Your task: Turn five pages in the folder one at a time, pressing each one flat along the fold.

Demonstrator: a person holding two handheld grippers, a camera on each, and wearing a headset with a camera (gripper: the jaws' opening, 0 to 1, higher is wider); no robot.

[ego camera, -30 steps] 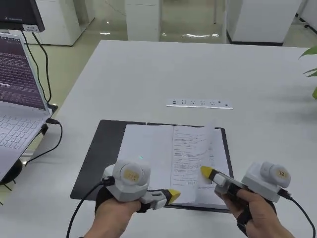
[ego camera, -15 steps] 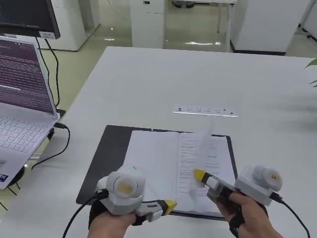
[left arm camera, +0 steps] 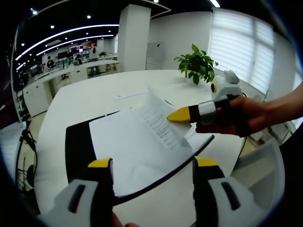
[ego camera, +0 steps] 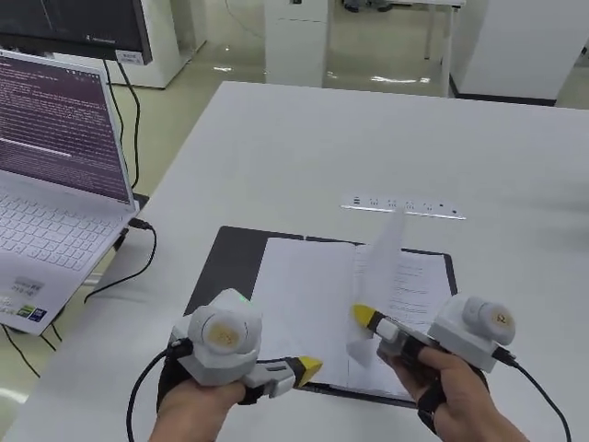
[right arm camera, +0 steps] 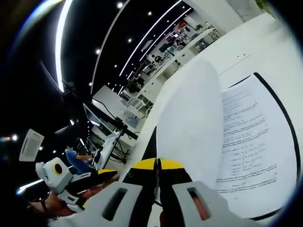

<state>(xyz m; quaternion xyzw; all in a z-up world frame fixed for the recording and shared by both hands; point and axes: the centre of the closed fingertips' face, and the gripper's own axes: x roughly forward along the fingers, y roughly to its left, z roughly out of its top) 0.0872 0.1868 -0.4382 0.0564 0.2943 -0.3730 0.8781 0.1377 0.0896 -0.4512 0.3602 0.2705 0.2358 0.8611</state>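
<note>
An open black folder [ego camera: 216, 272] lies on the white table with white printed pages inside. One page [ego camera: 375, 276] stands lifted above the right side; my right gripper [ego camera: 362, 316] is shut on its lower edge. In the right gripper view the lifted page [right arm camera: 194, 123] rises from the closed yellow fingertips [right arm camera: 157, 164], and the printed page beneath [right arm camera: 251, 156] lies flat. My left gripper [ego camera: 308, 369] hovers open at the folder's near edge. In the left gripper view its jaws stand wide apart over the folder [left arm camera: 78, 146], with the right gripper [left arm camera: 182, 113] holding the page [left arm camera: 154, 116].
An open laptop [ego camera: 51, 184] sits at the left with a cable [ego camera: 129, 272] trailing toward the folder. A power strip [ego camera: 405, 205] lies beyond the folder. A potted plant [left arm camera: 196, 66] stands at the table's far side.
The right gripper has lifted the page higher and carried it leftward toward the fold. The head camera has shifted, bringing more of the laptop into view.
</note>
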